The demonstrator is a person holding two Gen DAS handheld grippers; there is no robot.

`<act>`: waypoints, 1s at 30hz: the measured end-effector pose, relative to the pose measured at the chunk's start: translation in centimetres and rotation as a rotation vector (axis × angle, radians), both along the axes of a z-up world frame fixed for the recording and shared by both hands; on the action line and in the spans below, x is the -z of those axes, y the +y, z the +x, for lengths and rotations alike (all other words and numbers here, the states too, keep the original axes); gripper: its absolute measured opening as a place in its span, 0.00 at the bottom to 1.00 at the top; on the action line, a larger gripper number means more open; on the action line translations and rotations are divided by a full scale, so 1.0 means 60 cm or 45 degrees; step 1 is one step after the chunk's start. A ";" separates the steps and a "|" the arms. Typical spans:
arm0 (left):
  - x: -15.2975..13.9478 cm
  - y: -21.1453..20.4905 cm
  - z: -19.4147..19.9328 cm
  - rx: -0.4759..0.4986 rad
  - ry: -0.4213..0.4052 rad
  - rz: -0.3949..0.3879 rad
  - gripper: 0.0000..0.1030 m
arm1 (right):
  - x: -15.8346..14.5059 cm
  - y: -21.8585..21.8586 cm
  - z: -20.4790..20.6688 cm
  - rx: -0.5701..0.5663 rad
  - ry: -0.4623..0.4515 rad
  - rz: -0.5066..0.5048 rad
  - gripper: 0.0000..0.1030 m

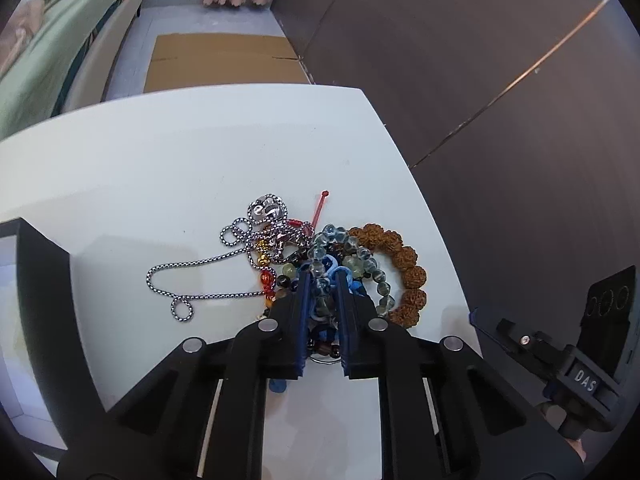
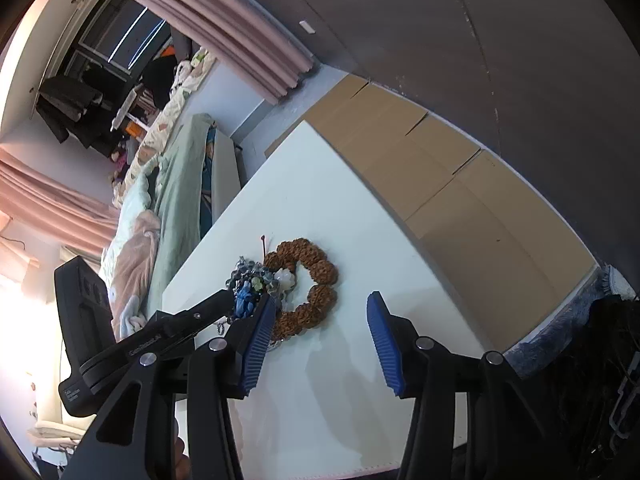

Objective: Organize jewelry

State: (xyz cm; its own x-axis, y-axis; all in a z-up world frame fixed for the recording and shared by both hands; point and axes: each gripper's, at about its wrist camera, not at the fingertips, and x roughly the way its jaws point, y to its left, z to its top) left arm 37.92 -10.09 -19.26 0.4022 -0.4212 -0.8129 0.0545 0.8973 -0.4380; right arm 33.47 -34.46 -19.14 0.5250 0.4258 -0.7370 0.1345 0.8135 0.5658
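A tangle of jewelry lies on the white table (image 1: pixel 160 160). In it are a silver chain necklace (image 1: pixel 200 264) with a silver pendant (image 1: pixel 268 208), a brown knobbly bead bracelet (image 1: pixel 408 264), a grey-blue glass bead bracelet (image 1: pixel 376 272), a blue cord (image 1: pixel 332 264), amber and red beads (image 1: pixel 266 280) and a red pin (image 1: pixel 320 208). My left gripper (image 1: pixel 323 276) is down in the pile, shut on a strand of the glass bead bracelet with blue cord beside it. My right gripper (image 2: pixel 322 304) stands open just above the table, next to the brown bracelet (image 2: pixel 312 292), holding nothing.
Flattened cardboard (image 1: pixel 220 60) lies on the floor past the table's far edge. A dark wall (image 1: pixel 480 80) runs along the right. A bed with a green cover (image 1: pixel 48 40) is at the left. A black-edged object (image 1: pixel 40 280) stands at the table's left.
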 end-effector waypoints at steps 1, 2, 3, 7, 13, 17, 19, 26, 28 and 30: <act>-0.001 0.001 0.000 0.000 -0.001 -0.001 0.12 | 0.000 0.002 0.002 -0.006 0.003 -0.006 0.46; 0.000 0.001 0.002 0.002 -0.003 0.004 0.12 | -0.001 0.008 0.007 -0.017 0.005 -0.018 0.46; 0.001 0.003 0.000 0.005 -0.003 0.000 0.11 | -0.001 0.013 0.011 -0.026 0.008 -0.034 0.46; -0.012 0.008 -0.007 0.007 -0.042 -0.016 0.10 | 0.006 0.025 0.031 -0.045 0.031 -0.077 0.46; -0.054 0.021 -0.025 0.021 -0.130 -0.003 0.10 | 0.011 0.051 0.056 -0.082 0.048 -0.164 0.42; -0.072 0.040 -0.033 -0.005 -0.153 -0.008 0.10 | 0.016 0.074 0.071 -0.115 0.059 -0.260 0.37; -0.081 0.054 -0.039 -0.017 -0.168 -0.006 0.10 | 0.020 0.083 0.079 -0.120 0.077 -0.332 0.35; -0.112 0.101 -0.065 -0.081 -0.200 -0.001 0.10 | 0.026 0.111 0.082 -0.168 0.094 -0.502 0.18; -0.121 0.117 -0.075 -0.099 -0.214 0.001 0.10 | 0.014 0.112 0.074 -0.178 0.058 -0.475 0.17; -0.131 0.133 -0.084 -0.114 -0.228 0.000 0.10 | -0.005 0.113 0.065 -0.180 0.011 -0.457 0.18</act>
